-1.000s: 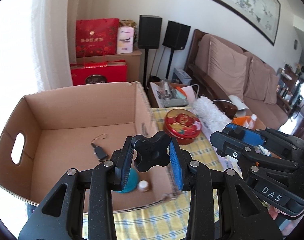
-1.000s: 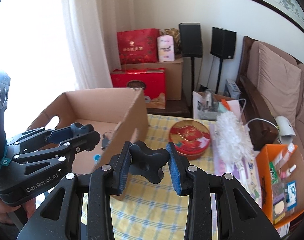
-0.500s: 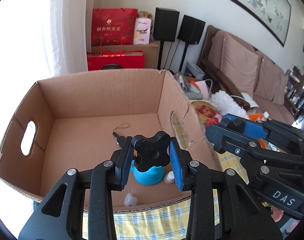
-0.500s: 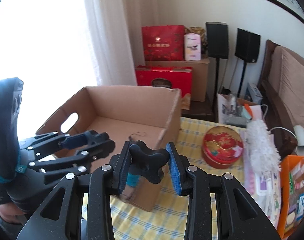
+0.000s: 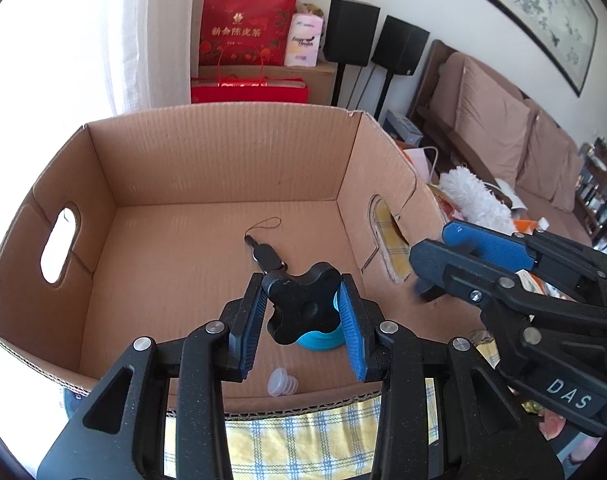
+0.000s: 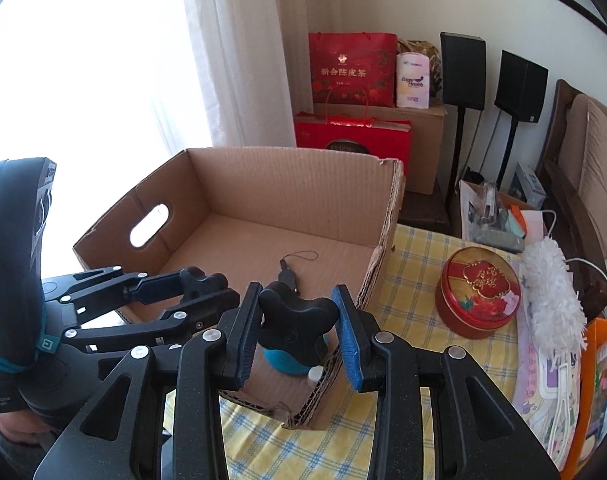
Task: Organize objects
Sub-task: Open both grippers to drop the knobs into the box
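An open cardboard box [image 5: 223,168] stands on a yellow checked tablecloth [image 6: 407,280]. Inside it lie a blue round object [image 5: 323,338], a black key fob with a cord [image 5: 265,254] and a small clear stopper [image 5: 281,382]. My left gripper [image 5: 303,328] is open and empty over the box's near edge. My right gripper [image 6: 299,338] is open and empty over the box's near right corner, and shows in the left wrist view [image 5: 475,256]. A red round tin [image 6: 477,292] and a white duster [image 6: 551,296] lie right of the box.
An orange bin [image 6: 603,384] of small items stands at the table's right edge. Red gift bags [image 6: 351,70], a carton, two black speakers [image 6: 463,68] and a brown sofa [image 5: 503,136] stand behind the table. A white curtain [image 6: 239,52] hangs at the left.
Both grippers have moved left toward the box, which now fills more of both views. The tin and duster have shifted right in view. Both grippers stay open and empty.
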A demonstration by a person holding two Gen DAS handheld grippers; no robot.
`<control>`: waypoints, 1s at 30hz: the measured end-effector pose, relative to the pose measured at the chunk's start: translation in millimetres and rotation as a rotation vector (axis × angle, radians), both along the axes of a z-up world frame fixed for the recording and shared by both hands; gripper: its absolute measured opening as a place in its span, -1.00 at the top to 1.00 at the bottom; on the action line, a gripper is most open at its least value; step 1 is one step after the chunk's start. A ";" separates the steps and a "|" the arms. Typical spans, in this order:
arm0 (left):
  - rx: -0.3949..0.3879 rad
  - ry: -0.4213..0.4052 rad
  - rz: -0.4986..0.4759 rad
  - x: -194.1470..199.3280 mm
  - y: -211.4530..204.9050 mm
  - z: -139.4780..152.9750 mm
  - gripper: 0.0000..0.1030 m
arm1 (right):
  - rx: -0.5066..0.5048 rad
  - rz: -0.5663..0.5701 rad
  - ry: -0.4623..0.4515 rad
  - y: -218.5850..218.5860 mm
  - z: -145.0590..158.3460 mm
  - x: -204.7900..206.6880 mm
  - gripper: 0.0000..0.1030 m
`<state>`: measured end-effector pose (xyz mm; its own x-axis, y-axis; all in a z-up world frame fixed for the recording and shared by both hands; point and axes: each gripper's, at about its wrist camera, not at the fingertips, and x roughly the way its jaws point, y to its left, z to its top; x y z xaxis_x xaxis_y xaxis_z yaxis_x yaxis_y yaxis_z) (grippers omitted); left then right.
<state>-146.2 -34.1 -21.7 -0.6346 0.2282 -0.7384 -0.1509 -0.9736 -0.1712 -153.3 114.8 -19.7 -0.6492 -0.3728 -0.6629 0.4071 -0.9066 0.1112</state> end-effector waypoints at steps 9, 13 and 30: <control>0.027 0.019 0.024 3.1 -5.5 9.0 -0.20 | -0.032 -0.041 0.021 17.1 8.8 3.4 0.02; 0.034 0.046 0.035 4.8 -5.2 15.8 -0.40 | -0.045 -0.073 0.037 29.6 15.0 5.7 -0.17; 0.030 0.086 -0.014 8.4 22.2 31.1 -1.00 | 0.023 -0.191 0.077 72.2 20.6 21.0 -0.76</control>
